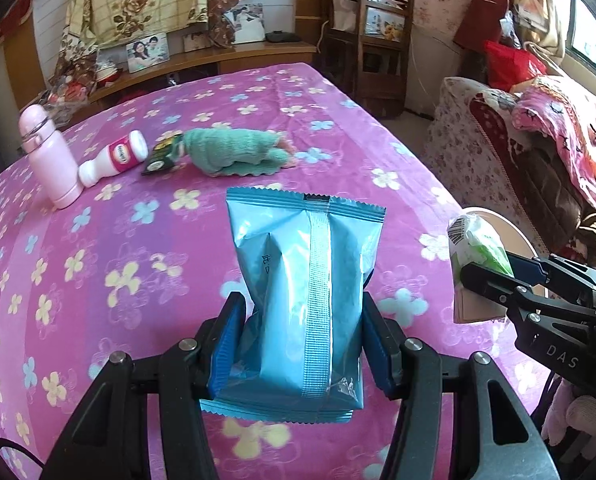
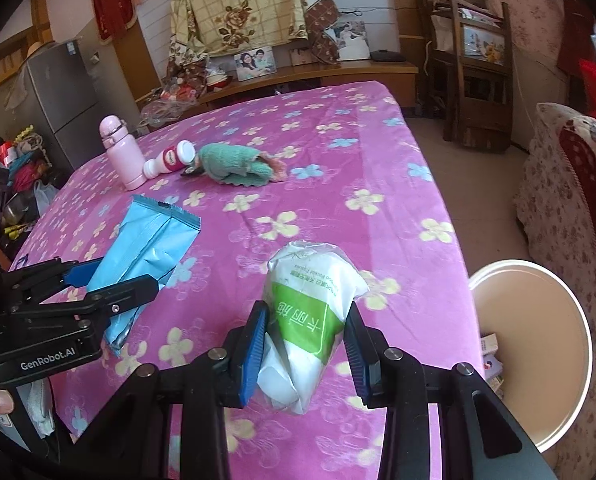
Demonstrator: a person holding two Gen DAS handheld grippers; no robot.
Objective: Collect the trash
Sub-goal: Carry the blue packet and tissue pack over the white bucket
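Observation:
My left gripper (image 1: 304, 340) is shut on a blue foil snack packet (image 1: 302, 280) and holds it above the pink flowered table (image 1: 97, 280). The packet (image 2: 145, 256) and the left gripper (image 2: 109, 284) also show at the left of the right wrist view. My right gripper (image 2: 306, 344) is shut on a white and green tissue pack (image 2: 310, 312), held over the table's right part. That pack (image 1: 478, 244) and the right gripper (image 1: 498, 276) show at the right of the left wrist view. A round white bin (image 2: 538, 352) stands on the floor by the table's right edge.
At the far left of the table stand a pink flask (image 1: 51, 156), a fallen white and pink bottle (image 1: 113, 158), a dark green wrapper (image 1: 163, 156) and a green cloth (image 1: 233, 152). A patterned sofa (image 1: 538, 152) is at the right, a wooden chair (image 2: 474, 80) behind the table.

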